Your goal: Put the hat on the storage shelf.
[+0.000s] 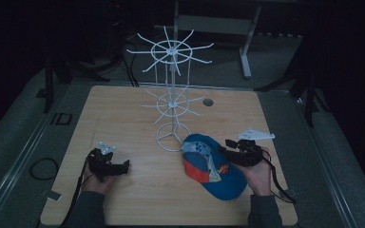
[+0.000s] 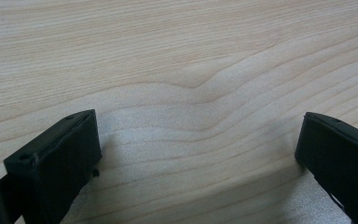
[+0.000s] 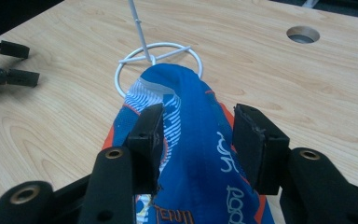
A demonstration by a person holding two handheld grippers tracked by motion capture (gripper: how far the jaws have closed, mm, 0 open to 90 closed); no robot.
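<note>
1. A blue and orange cap is seen lying on the wooden table, at its near right, just beside the round wire base of a white wire display stand.
2. In the right gripper view, the cap is shown as a raised blue fold with white lettering, and the ring foot of the stand is met by its far end; whether the two touch cannot be told.
3. The right gripper is held by a hand at the cap's right side and pointed left over it.
4. In the right gripper view, the right gripper is set astride the fold with its jaws partly apart; the left jaw lies against the fabric, while a narrow gap appears at the right jaw, so a firm clamp is not shown.
5. The left gripper is held low over the table's near left, well apart from the cap.
6. In the left gripper view, the left gripper is seen with its jaws spread wide, bare wood between them.
7. A round hole is seen in the tabletop behind the stand.
</note>
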